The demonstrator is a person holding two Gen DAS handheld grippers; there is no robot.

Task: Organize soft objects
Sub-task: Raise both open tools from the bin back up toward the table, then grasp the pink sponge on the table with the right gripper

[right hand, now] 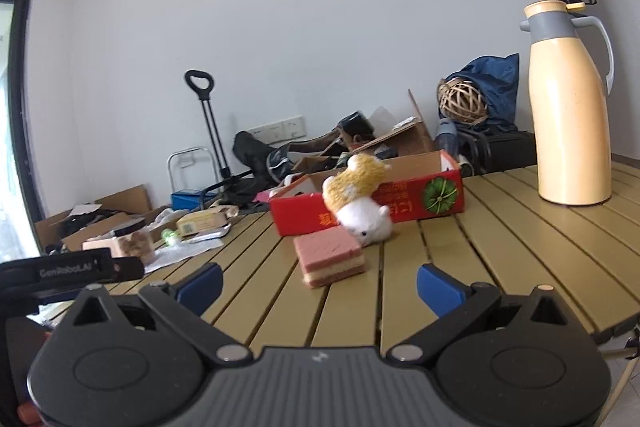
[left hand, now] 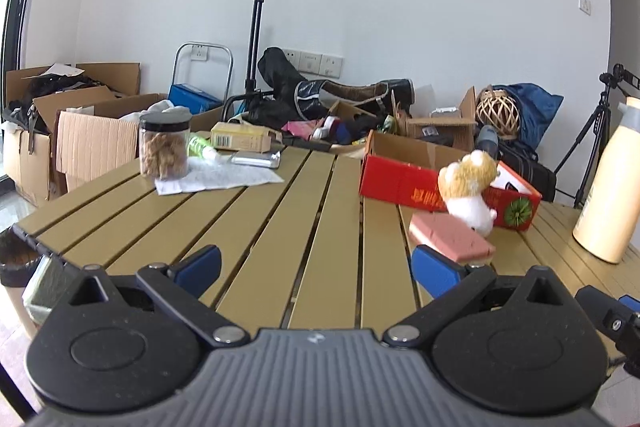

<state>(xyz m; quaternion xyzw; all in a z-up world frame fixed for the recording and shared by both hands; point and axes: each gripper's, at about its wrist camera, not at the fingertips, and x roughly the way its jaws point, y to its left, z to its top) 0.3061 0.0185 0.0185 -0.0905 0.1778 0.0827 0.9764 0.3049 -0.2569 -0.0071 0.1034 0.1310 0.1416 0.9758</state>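
Both the left gripper (left hand: 316,267) and right gripper (right hand: 320,285) hover spread and empty above the slatted table, the pink layered sponge (right hand: 330,253) and tan-and-white plush toy (right hand: 360,199) waiting ahead against the open red cardboard box (right hand: 420,195), seemingly their destination.

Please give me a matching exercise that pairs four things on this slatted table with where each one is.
Things:
1. plush toy
2. pink sponge
3. thermos jug
4. snack jar

Places:
A. stands upright at the table's right side
B. lies nearest the open right gripper
C. leans against the red box
D. stands on white paper at the far left

Pairs: 1-C, 2-B, 3-A, 4-D
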